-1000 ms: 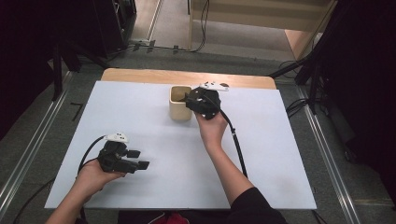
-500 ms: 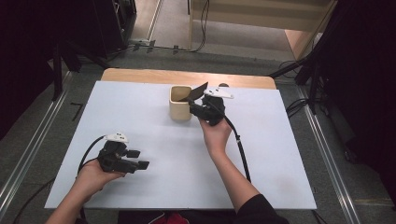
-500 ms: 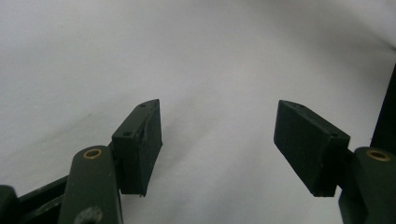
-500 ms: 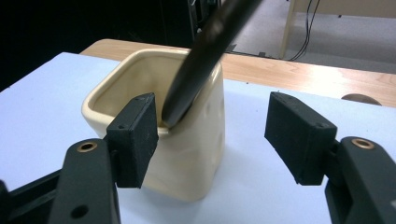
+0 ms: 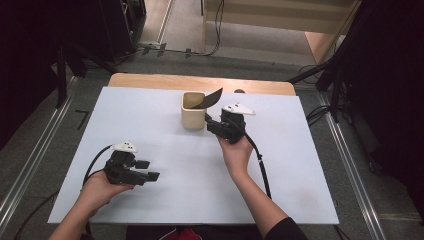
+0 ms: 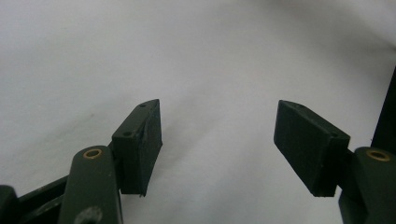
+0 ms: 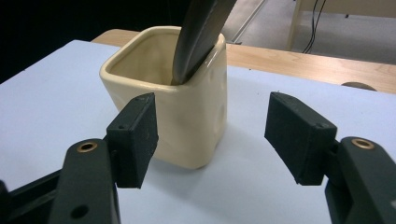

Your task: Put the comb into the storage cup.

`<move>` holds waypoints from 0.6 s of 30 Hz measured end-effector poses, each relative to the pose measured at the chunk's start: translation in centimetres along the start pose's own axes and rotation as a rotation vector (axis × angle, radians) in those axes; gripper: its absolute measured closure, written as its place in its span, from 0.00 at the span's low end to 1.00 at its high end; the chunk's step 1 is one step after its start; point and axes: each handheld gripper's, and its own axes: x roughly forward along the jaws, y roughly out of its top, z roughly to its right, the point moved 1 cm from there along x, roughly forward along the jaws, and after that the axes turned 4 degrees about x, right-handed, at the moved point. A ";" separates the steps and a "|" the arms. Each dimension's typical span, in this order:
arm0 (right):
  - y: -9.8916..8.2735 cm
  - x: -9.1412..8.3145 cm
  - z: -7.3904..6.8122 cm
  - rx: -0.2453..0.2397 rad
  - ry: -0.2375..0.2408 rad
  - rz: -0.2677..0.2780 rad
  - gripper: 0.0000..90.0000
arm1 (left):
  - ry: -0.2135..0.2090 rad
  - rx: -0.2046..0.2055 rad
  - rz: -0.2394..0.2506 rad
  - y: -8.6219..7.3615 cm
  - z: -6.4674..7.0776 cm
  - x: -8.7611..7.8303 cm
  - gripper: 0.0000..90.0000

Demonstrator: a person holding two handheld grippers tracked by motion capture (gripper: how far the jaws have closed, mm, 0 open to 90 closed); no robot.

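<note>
A cream square cup [image 5: 193,116] stands on the white table sheet [image 5: 150,125] near its far edge. A flat black utensil [image 5: 210,97] leans out of the cup's right corner. My right gripper [image 5: 210,125] sits just right of the cup, jaws open and aimed at it, nothing between them. In the right gripper view the cup [image 7: 173,116] lies just beyond the gripper [image 7: 210,135], offset toward its left jaw, with the utensil [image 7: 201,37] rising from it. My left gripper [image 5: 149,170] rests open at the near left, over bare sheet [image 6: 210,56].
A wooden table strip [image 5: 150,80] shows behind the white sheet, with a small dark round spot [image 5: 239,91] on it. Metal rails [image 5: 30,165] and cables run along the floor on both sides. Each gripper trails a black cable [image 5: 260,170].
My right gripper has drawn back from the cup toward the right and nearer side, leaving the black utensil leaning in the cup. The left gripper has stayed put.
</note>
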 end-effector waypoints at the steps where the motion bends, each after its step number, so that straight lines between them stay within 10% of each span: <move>1: -0.1 -0.1 0.1 -0.002 0.002 0.003 0.36 | 0.001 0.000 0.001 0.0 0.0 0.0 0.37; 10: -0.1 -1.2 1.1 0.037 0.053 -0.050 0.29 | 0.002 0.000 0.001 0.0 0.0 0.0 0.37; 18: -0.5 -2.1 1.4 -0.063 0.017 -0.086 0.29 | 0.003 0.000 0.001 0.0 0.0 0.0 0.37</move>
